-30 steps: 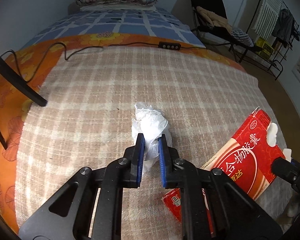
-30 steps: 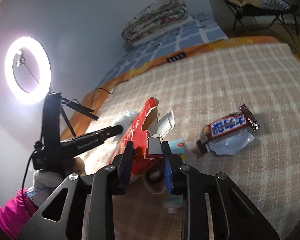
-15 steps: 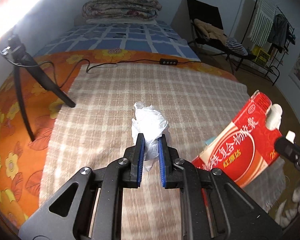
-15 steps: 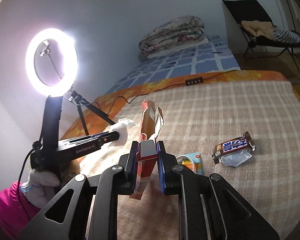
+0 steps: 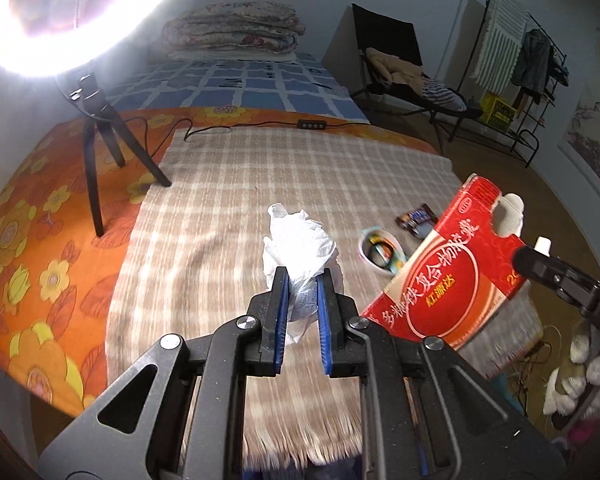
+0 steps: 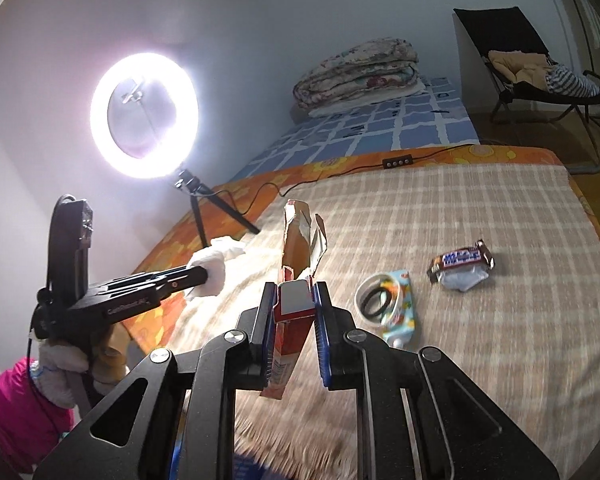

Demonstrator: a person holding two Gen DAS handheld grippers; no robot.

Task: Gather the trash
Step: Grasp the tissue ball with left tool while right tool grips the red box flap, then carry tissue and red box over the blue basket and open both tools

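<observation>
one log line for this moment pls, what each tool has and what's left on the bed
left tool: shut on crumpled tissue | right tool: shut on red box | left on blanket: candy wrapper, tape roll

Black gripper frames (image 5: 303,300), blue pads, silver screws; white fleece glove (image 6: 62,368) — pink sleeve (image 6: 12,416)

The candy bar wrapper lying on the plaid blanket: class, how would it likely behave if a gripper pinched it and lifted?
The candy bar wrapper looks torn open and flattened, so it is probably light and floppy, drooping from the pinch. Its glossy film may be slippery between pads. Lying flat on the soft plaid blanket, its edge may be hard to get under.
</observation>
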